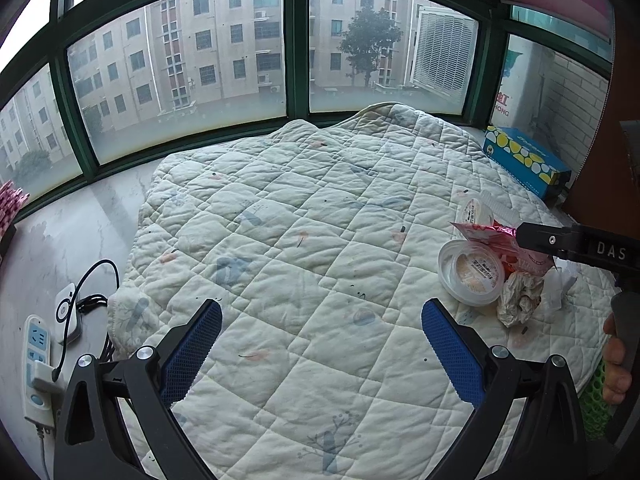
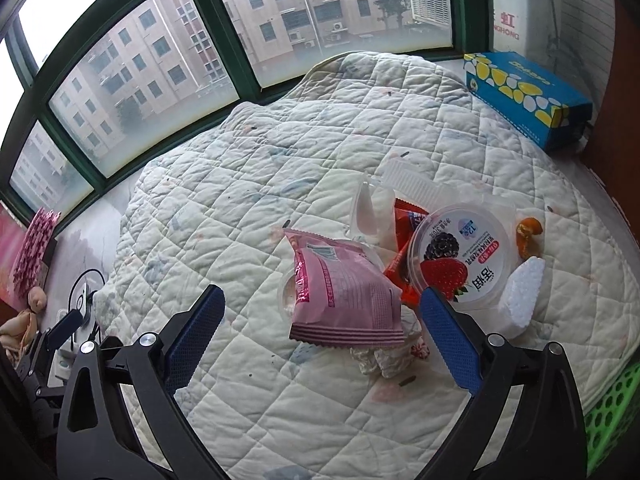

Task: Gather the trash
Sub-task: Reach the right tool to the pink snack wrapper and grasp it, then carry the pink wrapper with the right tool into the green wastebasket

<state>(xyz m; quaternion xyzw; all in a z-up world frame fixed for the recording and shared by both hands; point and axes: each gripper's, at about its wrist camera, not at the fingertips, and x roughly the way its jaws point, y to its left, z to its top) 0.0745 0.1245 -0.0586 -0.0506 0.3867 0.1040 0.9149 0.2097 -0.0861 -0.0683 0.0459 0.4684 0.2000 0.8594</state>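
Jaws apart on both your left gripper [image 1: 322,346] and right gripper [image 2: 322,330]; pink crinkly foil snack wrapper [image 2: 346,292] looks light, slippery: pinch its crimped bottom seam.

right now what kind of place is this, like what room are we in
Most likely a bay-window ledge in an apartment, perhaps a bedroom. A green-framed window looks out on apartment blocks, a quilted pad covers the marble sill, and a power strip lies beside it. Snack trash sits on the pad.
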